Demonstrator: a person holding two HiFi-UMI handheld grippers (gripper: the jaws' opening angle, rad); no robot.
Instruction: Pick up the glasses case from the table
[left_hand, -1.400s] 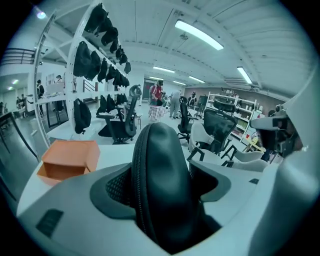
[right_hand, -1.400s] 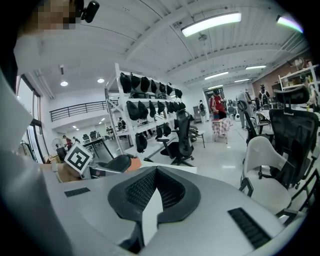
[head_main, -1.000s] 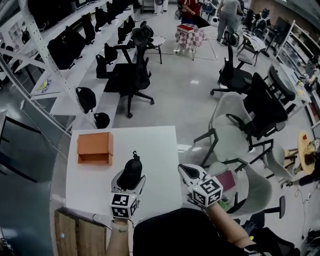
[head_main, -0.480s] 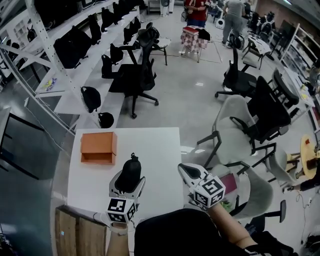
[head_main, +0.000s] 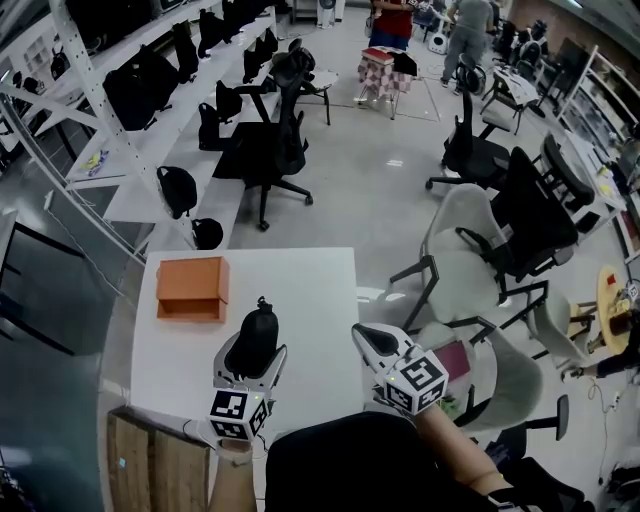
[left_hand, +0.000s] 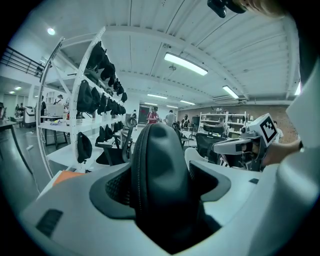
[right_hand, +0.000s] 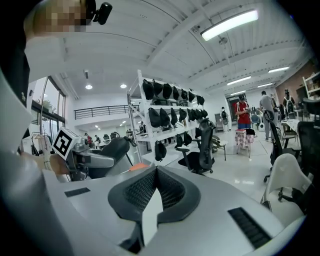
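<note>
Your left gripper (head_main: 251, 356) is clamped on the black glasses case (head_main: 256, 328), which stands upright between the jaws over the near half of the white surface (head_main: 310, 300). Your right gripper (head_main: 368, 336) hangs at the surface's right edge, its jaws pressed together on nothing. An orange box (head_main: 190, 288) lies near the far left corner.

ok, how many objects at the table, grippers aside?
2: an orange box on the table's far left corner, and a black glasses case between the left gripper's jaws, nearer the front.
</note>
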